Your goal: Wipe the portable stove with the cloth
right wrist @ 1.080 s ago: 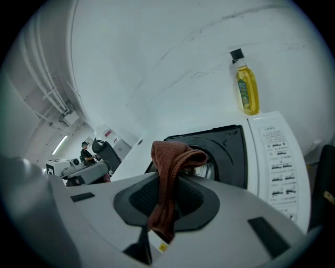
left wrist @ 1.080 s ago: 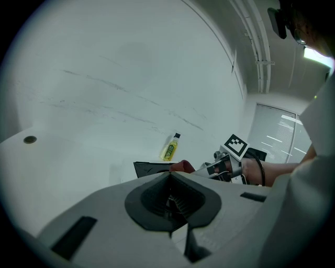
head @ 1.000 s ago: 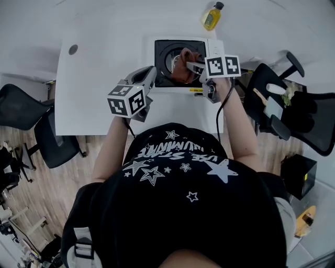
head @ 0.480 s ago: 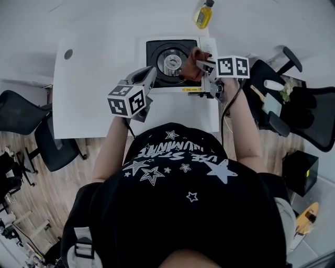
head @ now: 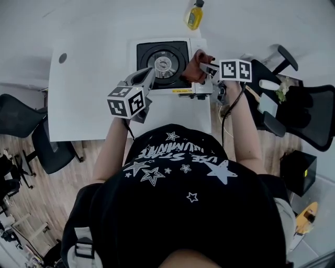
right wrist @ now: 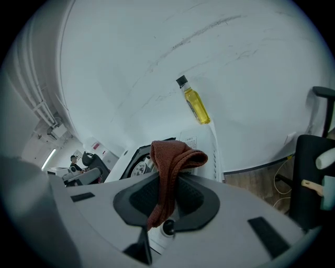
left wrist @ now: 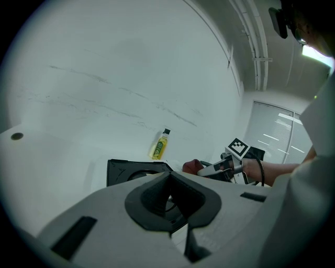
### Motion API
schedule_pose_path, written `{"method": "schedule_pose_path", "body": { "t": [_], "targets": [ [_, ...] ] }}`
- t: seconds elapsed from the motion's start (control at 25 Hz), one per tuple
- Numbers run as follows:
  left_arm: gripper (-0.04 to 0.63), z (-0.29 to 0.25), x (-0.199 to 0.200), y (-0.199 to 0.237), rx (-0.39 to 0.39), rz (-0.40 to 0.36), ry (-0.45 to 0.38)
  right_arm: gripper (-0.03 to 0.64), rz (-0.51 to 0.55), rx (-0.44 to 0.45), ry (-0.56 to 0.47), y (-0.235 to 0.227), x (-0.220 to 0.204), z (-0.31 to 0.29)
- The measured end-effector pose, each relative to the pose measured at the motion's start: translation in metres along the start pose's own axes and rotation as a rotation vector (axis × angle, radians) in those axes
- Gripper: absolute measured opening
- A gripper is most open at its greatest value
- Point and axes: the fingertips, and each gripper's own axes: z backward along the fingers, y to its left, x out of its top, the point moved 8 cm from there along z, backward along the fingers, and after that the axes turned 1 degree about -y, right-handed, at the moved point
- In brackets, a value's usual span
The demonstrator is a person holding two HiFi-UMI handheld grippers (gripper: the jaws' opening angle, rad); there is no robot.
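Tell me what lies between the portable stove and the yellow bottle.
Nothing. In the head view, only bare white table separates the stove from the bottle.

Rust-brown ribbed cloth [right wrist: 170, 167], black-and-white stove [head: 148, 53], yellow bottle [head: 194, 15] with seemingly black cap [head: 199, 2], white table [head: 84, 94]

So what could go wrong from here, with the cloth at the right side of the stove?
1. The right claw pinches only a fold of the reddish-brown knitted cloth; a firm stroke might pull it out.
2. What looks like the stove's black knob sits just below that claw, so a wipe could turn it.
3. The left claw is shut on nothing, so the white portable stove is not held and may slide.
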Motion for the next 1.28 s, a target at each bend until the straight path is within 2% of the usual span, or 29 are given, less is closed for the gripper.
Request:
{"method": "schedule_pose_path", "body": {
  "t": [0.8, 1.04, 1.28],
  "targets": [
    [0.008, -0.036, -0.014, -0.037, 0.000, 0.027, -0.009, 0.067, -0.030, -0.029, -0.024, -0.051, -0.002, 0.042],
    [0.008, -0.033, -0.012, -0.037, -0.001, 0.028, -0.008, 0.067, -0.023, -0.003, -0.059, -0.036, 0.003, 0.048],
    [0.008, -0.017, -0.012, -0.025, 0.016, 0.034, -0.005, 0.067, 0.028, 0.064, -0.097, 0.004, 0.013, 0.048]
  ]
}}
